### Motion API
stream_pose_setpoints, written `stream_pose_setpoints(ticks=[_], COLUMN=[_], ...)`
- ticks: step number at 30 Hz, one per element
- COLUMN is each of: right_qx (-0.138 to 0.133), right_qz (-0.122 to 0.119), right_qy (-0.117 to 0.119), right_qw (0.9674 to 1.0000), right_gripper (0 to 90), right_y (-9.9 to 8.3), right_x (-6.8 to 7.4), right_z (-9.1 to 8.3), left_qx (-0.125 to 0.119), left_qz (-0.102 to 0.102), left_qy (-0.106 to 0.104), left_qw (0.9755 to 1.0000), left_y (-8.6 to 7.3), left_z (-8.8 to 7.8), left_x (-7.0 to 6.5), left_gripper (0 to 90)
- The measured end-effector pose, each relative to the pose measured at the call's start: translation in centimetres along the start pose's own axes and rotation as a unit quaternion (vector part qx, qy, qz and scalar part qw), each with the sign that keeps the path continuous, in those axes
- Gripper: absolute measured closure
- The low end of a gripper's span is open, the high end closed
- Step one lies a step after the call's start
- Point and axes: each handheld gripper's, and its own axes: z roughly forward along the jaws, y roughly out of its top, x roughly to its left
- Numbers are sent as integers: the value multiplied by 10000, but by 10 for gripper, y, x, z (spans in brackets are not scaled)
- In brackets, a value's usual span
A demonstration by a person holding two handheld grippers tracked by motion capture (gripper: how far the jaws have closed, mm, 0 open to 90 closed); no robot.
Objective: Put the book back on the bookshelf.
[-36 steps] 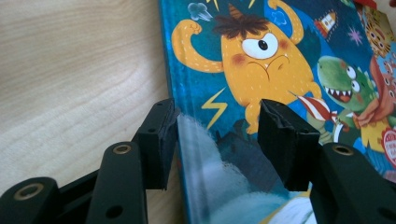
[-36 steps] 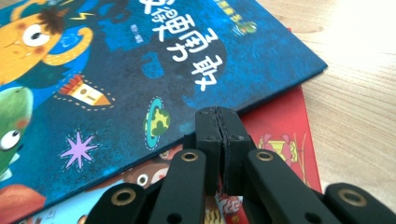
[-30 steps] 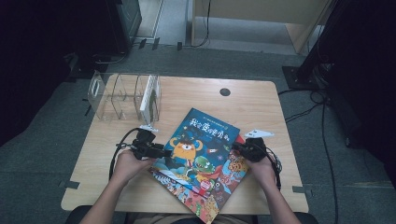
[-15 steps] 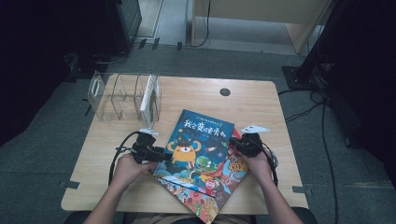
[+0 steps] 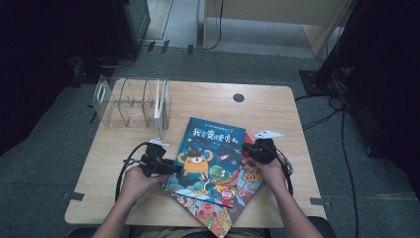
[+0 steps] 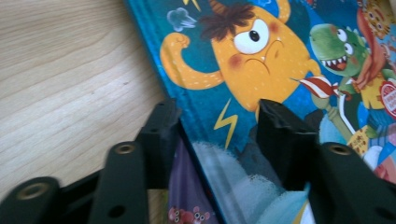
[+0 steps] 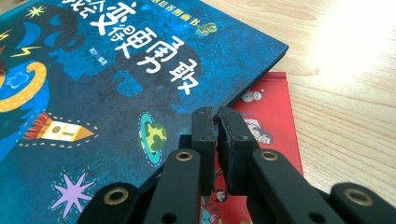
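Note:
A blue picture book [image 5: 208, 148] with an orange monster on its cover lies askew on a second, colourful book [image 5: 213, 213] on the wooden table [image 5: 277, 114]. My left gripper [image 5: 168, 167] is at the blue book's left edge. In the left gripper view its jaws [image 6: 219, 126] straddle that edge of the blue book [image 6: 261, 46], one beside the lower book [image 6: 184, 205], one over the cover. They have just been closing and still stand apart. My right gripper [image 5: 247, 148] sits at the right edge. It [image 7: 215, 114] is shut, tips across the blue book's [image 7: 116, 70] border and the red book [image 7: 266, 112].
A clear plastic rack [image 5: 131, 101] with upright dividers stands at the table's back left. A round cable hole [image 5: 238, 97] sits near the far edge. Bare wood lies right of the books. The lower book's corner overhangs the near table edge.
The blue book's far edge has shifted slightly left. Both hands have stayed almost in place at its sides.

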Motion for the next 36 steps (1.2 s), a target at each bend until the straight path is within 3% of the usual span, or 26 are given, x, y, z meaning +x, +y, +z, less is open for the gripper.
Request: stream_pose_setpoints(ticks=[4,10,14,18,20,23,28,36], right_qx=[21,15,72,81,94,118,228,221], right_qz=[-52,-57,-47,-62,-62,-4,59,49], right_qy=[11,82,154,190,212,258,275,236], right_qw=[10000,9999,9998,9998,9997,9996,9993,9995], right_gripper=[897,900,900,900,900,900,900,900], right_y=[0,-1,-3,-6,-8,-9,-12,-14], right_x=[3,6,10,14,15,18,21,21], right_z=[-1,-5,-8,-12,-13,-15,-17,-17], left_qx=[-26,-86,-185,-116,-61,-11,230,248], left_qz=[-96,-105,-118,-43,71,63,76,136], left_qy=[-140,-111,-63,-37,-55,-168,-209,-255], left_qw=[9999,9998,9997,9999,9999,9998,9995,9993], left_y=[0,-4,-6,-8,-9,-10,-11,-10], left_z=[-4,-15,-23,-24,-23,-21,-11,-10], left_x=[4,9,12,13,13,14,13,11], left_gripper=[569,614,713,770,832,895,900,900])
